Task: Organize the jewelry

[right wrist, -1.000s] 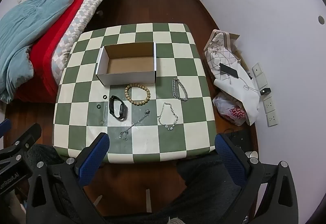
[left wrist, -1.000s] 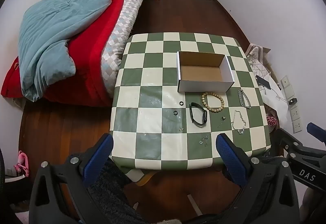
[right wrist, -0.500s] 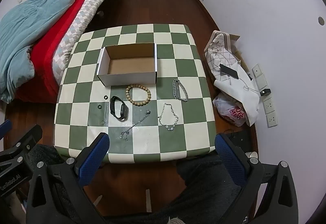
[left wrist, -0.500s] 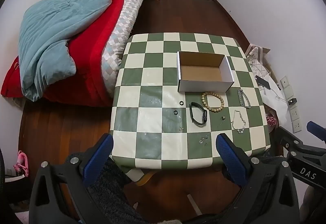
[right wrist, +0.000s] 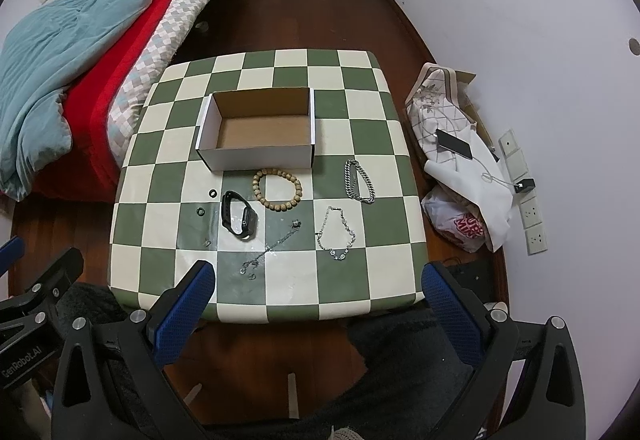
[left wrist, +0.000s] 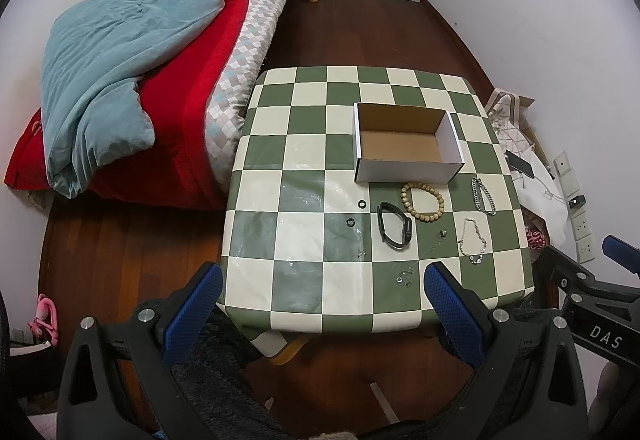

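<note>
Bedroom, checkered table (right wrist: 352,300) | left gripper (left wrist: 320,292): fingers apart, empty | right gripper (right wrist: 316,290): fingers apart, empty | box (right wrist: 256,156): ahead of both fingertips | bead bracelet (right wrist: 277,189), watch (right wrist: 239,216), chains (right wrist: 336,232): between fingertips and box, untouched

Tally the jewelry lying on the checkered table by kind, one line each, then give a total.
Wooden bead bracelet: 1
Black wristband: 1
Silver chains (thick chain, jewelled chain, thin chain): 3
Small black rings (): 2
Total: 7, all outside the open box; one tiny silver piece is too small to identify.
</note>
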Demonstrator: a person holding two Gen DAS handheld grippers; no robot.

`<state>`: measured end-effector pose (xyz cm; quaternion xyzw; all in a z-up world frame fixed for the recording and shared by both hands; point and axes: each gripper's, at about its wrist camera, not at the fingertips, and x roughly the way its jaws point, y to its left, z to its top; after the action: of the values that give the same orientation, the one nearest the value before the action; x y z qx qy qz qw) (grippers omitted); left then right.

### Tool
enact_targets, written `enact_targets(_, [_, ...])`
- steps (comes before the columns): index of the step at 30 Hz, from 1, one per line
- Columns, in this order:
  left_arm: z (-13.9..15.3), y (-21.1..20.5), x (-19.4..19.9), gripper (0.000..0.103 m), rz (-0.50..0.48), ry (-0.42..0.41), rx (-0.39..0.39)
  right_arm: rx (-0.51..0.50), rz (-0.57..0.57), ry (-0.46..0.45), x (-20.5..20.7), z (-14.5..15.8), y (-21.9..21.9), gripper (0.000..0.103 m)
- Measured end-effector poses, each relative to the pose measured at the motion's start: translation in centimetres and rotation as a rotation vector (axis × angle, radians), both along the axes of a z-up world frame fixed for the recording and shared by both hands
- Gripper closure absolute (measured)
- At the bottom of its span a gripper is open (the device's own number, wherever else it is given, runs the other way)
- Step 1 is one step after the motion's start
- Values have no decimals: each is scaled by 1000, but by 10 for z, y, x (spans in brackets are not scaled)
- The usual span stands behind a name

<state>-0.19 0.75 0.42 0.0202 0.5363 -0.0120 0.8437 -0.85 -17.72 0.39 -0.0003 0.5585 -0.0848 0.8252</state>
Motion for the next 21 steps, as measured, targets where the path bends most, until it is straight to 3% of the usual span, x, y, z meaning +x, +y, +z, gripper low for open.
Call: enact_targets(21, [3,3,0,1,9,-9,2,2,0,-2,0,1,4,0])
